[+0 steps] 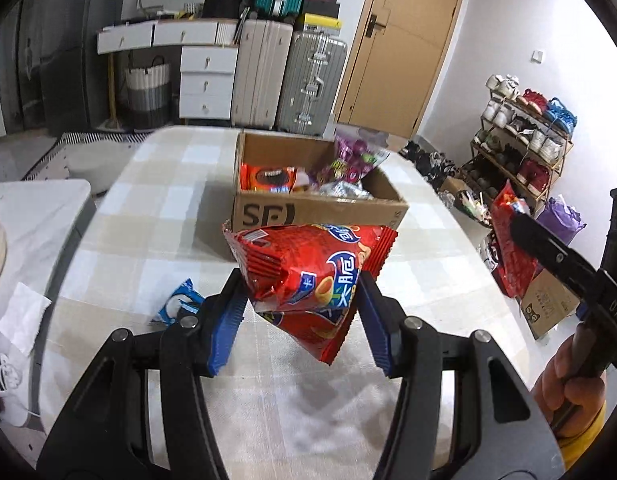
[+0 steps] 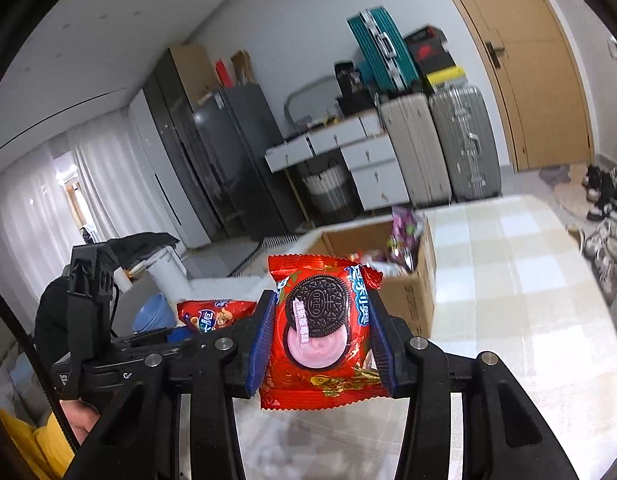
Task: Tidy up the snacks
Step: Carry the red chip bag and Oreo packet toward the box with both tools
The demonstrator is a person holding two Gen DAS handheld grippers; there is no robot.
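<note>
Left wrist view, from left to right: a blue Oreo packet (image 1: 179, 303) lies on the checked table (image 1: 120, 240), just left of the left gripper (image 1: 304, 312), whose blue pads pinch a red chip bag (image 1: 308, 272) held above the table. Behind the bag stands the open cardboard box (image 1: 320, 210), already holding snacks, among them an orange-red cookie pack (image 1: 267, 178) and a purple bag (image 1: 354, 156). At the far right, the right gripper (image 1: 512, 216) carries a red Oreo packet (image 1: 508, 256), and the right wrist view shows its pads closed on the packet's sides. The step in hand looks like carrying both snacks to the box; next, each must come over the opening before release. The box's floor and remaining room are hidden.
</note>
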